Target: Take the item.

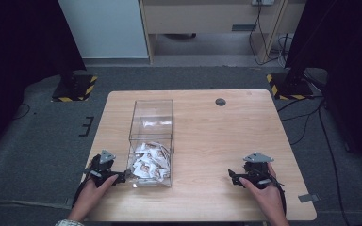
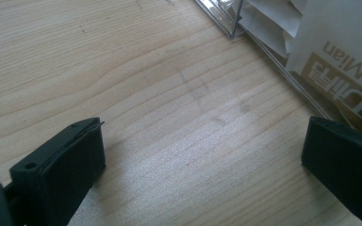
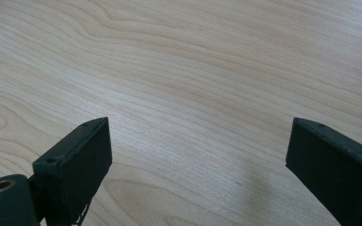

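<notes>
Resting low on the bench (image 1: pixel 207 136), left hand-held gripper (image 1: pixel 121 177) released and spread wide just beside the near corner of the clear box (image 1: pixel 152 141), where the white sachets (image 1: pixel 148 162) lie heaped at the near end. Right hand-held gripper (image 1: pixel 232 176) likewise released, well apart over bare wood. Best lifted above the box wall, dropped in from the top, closed on 1 sachet only, not the heap.

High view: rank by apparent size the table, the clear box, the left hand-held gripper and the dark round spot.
1. table
2. clear box
3. left hand-held gripper
4. dark round spot
</notes>
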